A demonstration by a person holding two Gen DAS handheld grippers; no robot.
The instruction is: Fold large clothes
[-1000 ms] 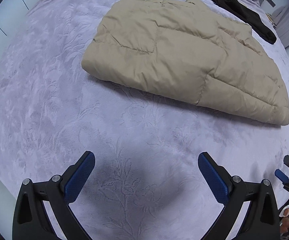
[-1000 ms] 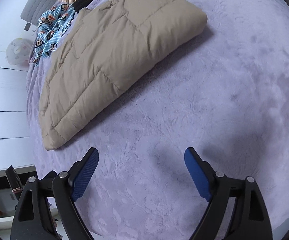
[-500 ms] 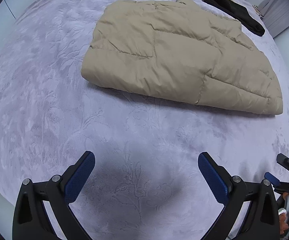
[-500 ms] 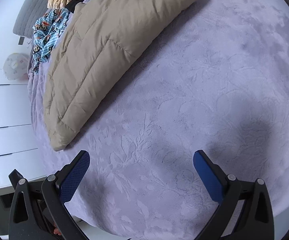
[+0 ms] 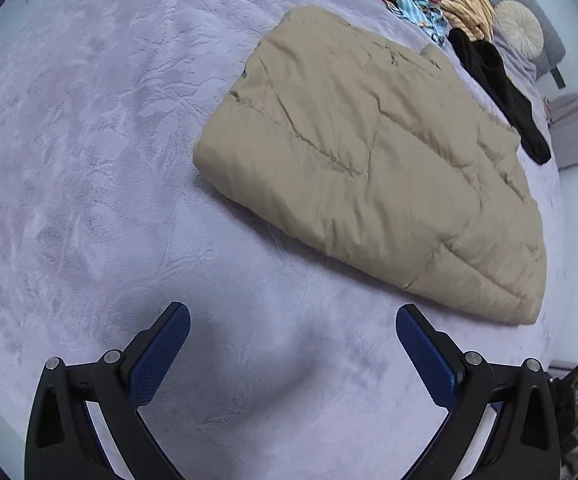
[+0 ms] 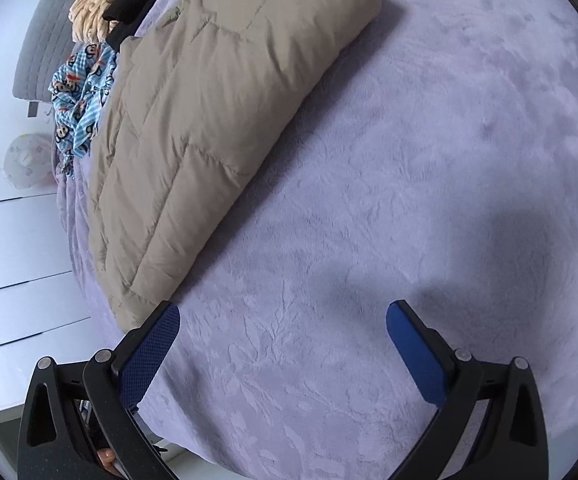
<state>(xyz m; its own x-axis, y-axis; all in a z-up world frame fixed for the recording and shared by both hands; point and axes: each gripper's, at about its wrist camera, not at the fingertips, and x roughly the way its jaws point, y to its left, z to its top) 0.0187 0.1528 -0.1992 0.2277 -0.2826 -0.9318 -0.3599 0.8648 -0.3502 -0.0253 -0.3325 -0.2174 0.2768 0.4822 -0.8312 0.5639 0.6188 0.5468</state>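
A beige quilted puffer jacket (image 5: 373, 160) lies folded into a thick rectangle on the lilac bed cover (image 5: 89, 160). It also shows in the right wrist view (image 6: 209, 128), along the bed's left side. My left gripper (image 5: 293, 316) is open and empty, hovering over bare cover a short way in front of the jacket's near edge. My right gripper (image 6: 283, 314) is open and empty, with its left fingertip (image 6: 165, 324) just by the jacket's near corner.
More clothes lie beyond the jacket: a black garment (image 5: 501, 96), a blue monkey-print garment (image 6: 81, 92) and a yellow-orange one (image 5: 465, 4). A round cushion (image 5: 519, 28) and grey headboard (image 6: 45, 32) sit at the bed's far end. White drawers (image 6: 13, 272) stand beside the bed.
Both grippers have shifted their view; the jacket sits further right in the left view and closer to the right gripper's left finger. The jacket has not moved. Both jaws stay open.
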